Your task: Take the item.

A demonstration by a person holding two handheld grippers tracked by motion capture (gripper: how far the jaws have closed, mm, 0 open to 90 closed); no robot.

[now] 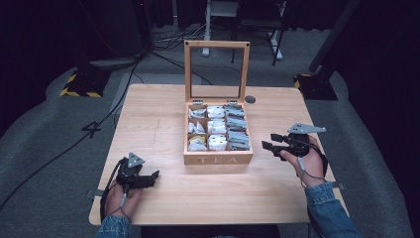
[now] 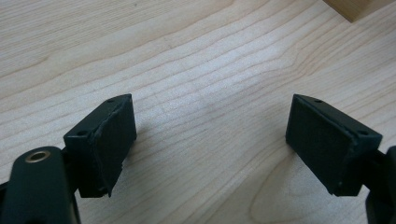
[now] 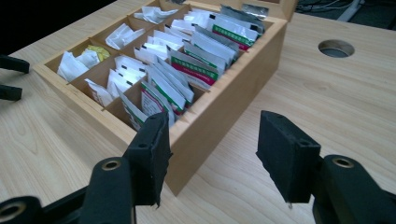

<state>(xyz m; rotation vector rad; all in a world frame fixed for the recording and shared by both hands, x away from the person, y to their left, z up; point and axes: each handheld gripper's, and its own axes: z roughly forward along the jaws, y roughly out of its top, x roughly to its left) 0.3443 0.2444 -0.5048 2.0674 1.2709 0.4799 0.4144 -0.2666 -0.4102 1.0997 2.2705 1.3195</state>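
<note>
A wooden tea box (image 1: 218,159) marked TEA stands mid-table with its glass lid (image 1: 216,69) upright. Its compartments hold several tea bags (image 1: 217,127); green-and-white sachets (image 3: 196,63) fill the row nearest my right gripper. My left gripper (image 1: 148,179) rests low on the table at the front left, open, with bare wood between its pads (image 2: 112,140). My right gripper (image 1: 270,141) hovers just right of the box (image 3: 219,116), open and holding nothing, its pads (image 3: 285,158) astride the box's near corner.
A round cable hole (image 1: 250,99) is cut into the table (image 1: 158,119) behind the box, seen too in the right gripper view as a hole (image 3: 335,48). Stands with striped bases (image 1: 79,89) and cables lie on the floor beyond.
</note>
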